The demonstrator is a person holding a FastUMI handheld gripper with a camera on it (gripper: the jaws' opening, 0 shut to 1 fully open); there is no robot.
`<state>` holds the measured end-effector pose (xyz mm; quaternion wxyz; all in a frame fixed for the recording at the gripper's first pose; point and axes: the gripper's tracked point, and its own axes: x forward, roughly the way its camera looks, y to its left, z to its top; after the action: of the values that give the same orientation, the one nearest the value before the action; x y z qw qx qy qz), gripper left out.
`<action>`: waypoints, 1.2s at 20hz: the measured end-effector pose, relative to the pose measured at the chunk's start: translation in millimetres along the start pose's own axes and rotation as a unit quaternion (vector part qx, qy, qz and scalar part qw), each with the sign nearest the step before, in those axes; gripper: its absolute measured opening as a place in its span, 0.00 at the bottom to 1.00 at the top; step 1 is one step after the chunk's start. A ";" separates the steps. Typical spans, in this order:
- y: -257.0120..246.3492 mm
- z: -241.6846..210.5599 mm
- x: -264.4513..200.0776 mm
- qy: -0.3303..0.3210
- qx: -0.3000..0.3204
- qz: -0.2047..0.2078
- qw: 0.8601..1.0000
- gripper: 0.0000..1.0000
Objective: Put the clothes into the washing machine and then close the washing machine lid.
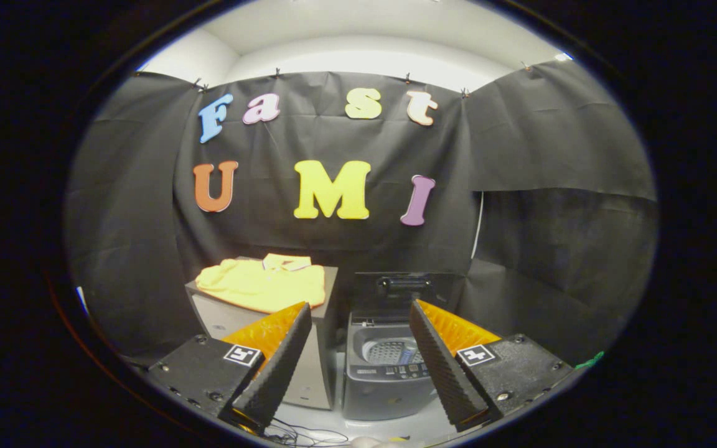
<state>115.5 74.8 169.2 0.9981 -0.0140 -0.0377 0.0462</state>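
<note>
1. Beyond the fingers, in the gripper view, I saw the yellow shirt [263, 284] lying folded on top of a grey cabinet [309, 348]. It was untouched and well apart from my tool.

2. Just beside that cabinet, on its right, stood the washing machine [389, 373]. Its lid [403, 286] was raised upright at the back, and the drum [393, 351] was open to my eye. I could not make out any clothes inside it.

3. My gripper [358, 311] was released: the two fingers stood wide apart, with nothing between them. The left finger pointed toward the cabinet, the right one toward the machine.

4. By my judgement the task was at its very beginning. The lid was already open, so that part needed no work. What remained was everything else: to reach the shirt, to grasp it, to carry it over to the drum, to drop it in, and then to push the lid down.

5. About writing: I saw a row of small buttons and marks on the control panel [396, 371] at the front of the machine, but they were too small for me to read. Each finger base carried a square black-and-white marker [242, 355], which was a pattern and not words. I could find no brand name on the machine or on the shirt.
</note>
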 end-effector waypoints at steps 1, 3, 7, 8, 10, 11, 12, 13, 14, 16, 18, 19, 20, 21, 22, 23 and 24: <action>6.2 5.8 11.7 -0.001 0.005 0.006 1.000 1.00; 20.0 22.3 32.9 -0.005 0.012 0.018 1.000 1.00; 49.4 51.5 81.1 -0.016 0.015 0.044 0.999 1.00; 58.4 57.5 92.8 -0.017 0.017 0.053 0.998 1.00; 76.1 67.7 118.9 -0.017 0.019 0.067 0.997 1.00; 89.5 71.6 132.9 -0.015 0.019 0.079 0.997 1.00; 98.2 74.7 145.1 -0.012 0.019 0.085 0.996 1.00; 107.5 77.3 158.1 -0.008 0.019 0.092 0.996 1.00; 119.2 76.7 170.7 -0.003 0.021 0.100 0.995 1.00; 139.4 77.1 195.6 0.008 0.025 0.113 0.993 1.00; 157.1 74.2 221.8 0.021 0.022 0.118 0.993 1.00; 165.5 70.3 234.9 0.033 0.022 0.118 0.992 1.00; 174.9 65.1 246.8 0.044 0.025 0.121 0.991 1.00; 185.2 61.5 259.1 0.054 0.028 0.123 0.991 1.00; 192.6 56.2 270.8 0.067 0.032 0.120 0.990 1.00; 199.6 47.0 281.5 0.083 0.034 0.117 0.989 1.00; 208.1 37.3 292.9 0.099 0.036 0.116 0.988 1.00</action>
<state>384.5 310.1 221.4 0.9847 0.0128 0.0650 0.1611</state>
